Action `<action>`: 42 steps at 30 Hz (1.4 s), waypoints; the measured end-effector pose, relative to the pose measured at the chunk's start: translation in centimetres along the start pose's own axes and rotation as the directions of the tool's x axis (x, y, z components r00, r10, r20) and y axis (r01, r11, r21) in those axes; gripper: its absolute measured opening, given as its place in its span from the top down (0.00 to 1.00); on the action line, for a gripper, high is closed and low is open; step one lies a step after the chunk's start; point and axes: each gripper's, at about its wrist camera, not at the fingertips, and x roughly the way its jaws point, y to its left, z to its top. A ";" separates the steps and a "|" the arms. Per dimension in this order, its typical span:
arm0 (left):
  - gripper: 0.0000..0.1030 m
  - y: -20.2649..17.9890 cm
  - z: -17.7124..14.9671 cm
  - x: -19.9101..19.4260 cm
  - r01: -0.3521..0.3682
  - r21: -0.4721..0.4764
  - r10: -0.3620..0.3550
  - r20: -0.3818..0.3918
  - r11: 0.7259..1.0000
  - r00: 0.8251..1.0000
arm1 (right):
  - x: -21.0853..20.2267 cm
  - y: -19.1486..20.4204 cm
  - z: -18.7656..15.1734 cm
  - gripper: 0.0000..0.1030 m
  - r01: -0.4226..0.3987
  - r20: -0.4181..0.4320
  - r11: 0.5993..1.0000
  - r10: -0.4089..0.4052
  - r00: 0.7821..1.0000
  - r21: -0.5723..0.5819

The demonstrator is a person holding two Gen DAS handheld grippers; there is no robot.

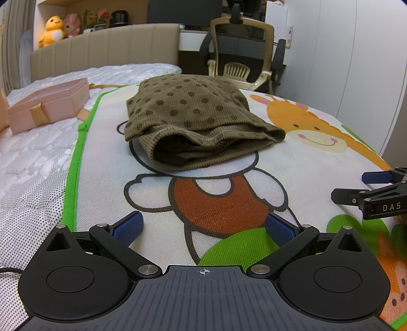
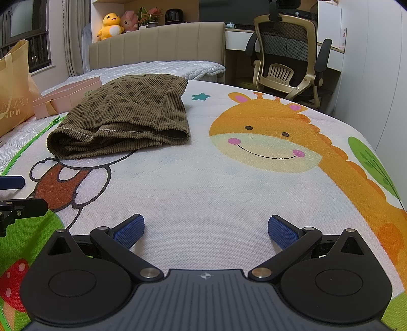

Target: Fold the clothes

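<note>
Nearest in the left wrist view, the left tongs [image 1: 203, 229] stand wide apart with nothing between the blue pads [image 1: 128, 228], low over the cartoon play mat [image 1: 106, 163] that covers the bed. Under them is the printed bear in brown overalls [image 1: 218, 201]. The right tongs [image 2: 206, 229] are likewise spread wide and empty, over a plain white stretch of the mat beside the printed giraffe [image 2: 264, 135]. Each pair of tongs shows at the edge of the other's view, side by side and apart.

Further along the mat lies the folded brown polka-dot garment [image 1: 193, 114], a ribbed knit stacked in several layers, its stitched hems and open fold facing the tongs. It rests over the bear's head, near the mat's green-trimmed left edge and just left of the giraffe; neither pair of tongs touches it.

Left of the mat, on the quilted white mattress [image 1: 33, 163], sits an open pink gift box [image 1: 48, 101] with a gold ribbon, and beside it a tan shopping bag [image 2: 14, 86]. Beyond are the beige padded headboard [image 1: 106, 48], a yellow plush duck [image 1: 52, 30] and pink plush toy [image 1: 71, 24] on the shelf behind it, and a mesh office chair [image 1: 244, 51] at a desk.
</note>
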 end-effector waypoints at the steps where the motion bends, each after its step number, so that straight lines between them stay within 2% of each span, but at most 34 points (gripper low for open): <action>1: 0.00 0.0 0.0 0.0 0.000 0.000 0.000 0.000 1.000 1.000 | 0.0 0.0 0.0 0.00 0.000 0.000 1.000 0.000 1.000 0.000; 26: 0.00 0.6 0.0 -0.1 0.030 -0.036 -0.029 0.012 0.999 0.999 | 0.0 0.1 0.0 0.00 0.005 0.000 1.000 -0.005 1.000 -0.002; 42: 0.00 0.0 0.1 0.2 -0.003 0.000 0.003 -0.004 1.000 1.000 | 0.3 0.2 0.2 0.00 0.003 0.000 1.000 -0.003 1.000 -0.003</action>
